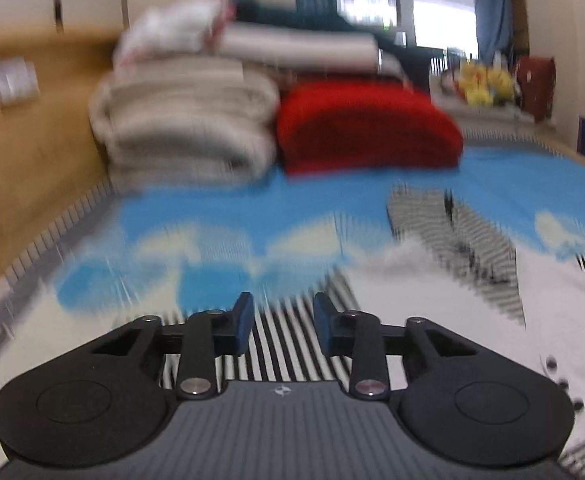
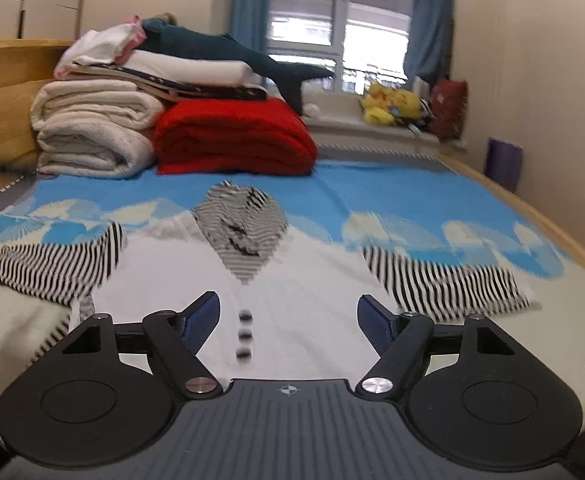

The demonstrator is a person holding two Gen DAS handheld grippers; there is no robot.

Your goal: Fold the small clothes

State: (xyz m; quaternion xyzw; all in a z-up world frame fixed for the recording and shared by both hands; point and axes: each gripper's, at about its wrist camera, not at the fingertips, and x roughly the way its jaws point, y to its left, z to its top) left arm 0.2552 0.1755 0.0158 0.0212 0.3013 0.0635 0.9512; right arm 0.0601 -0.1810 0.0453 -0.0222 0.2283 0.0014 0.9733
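A small white top (image 2: 292, 280) with black-and-white striped sleeves and a striped chest panel lies flat, face up, on the bed. It has three dark buttons (image 2: 245, 334) down its front. My right gripper (image 2: 288, 316) is open and empty, low over the top's lower front, with the buttons between its fingers. In the blurred left wrist view, my left gripper (image 1: 282, 320) is open and empty over the top's left striped sleeve (image 1: 292, 344). The white body (image 1: 472, 320) lies to its right.
A blue and cream patterned bedspread (image 2: 372, 196) covers the bed. At the far end stand rolled cream blankets (image 2: 92, 132), a folded red blanket (image 2: 232, 140) and stacked laundry (image 2: 164, 64). A wooden bed frame (image 2: 0, 120) runs along the left; a wall (image 2: 532, 80) is on the right.
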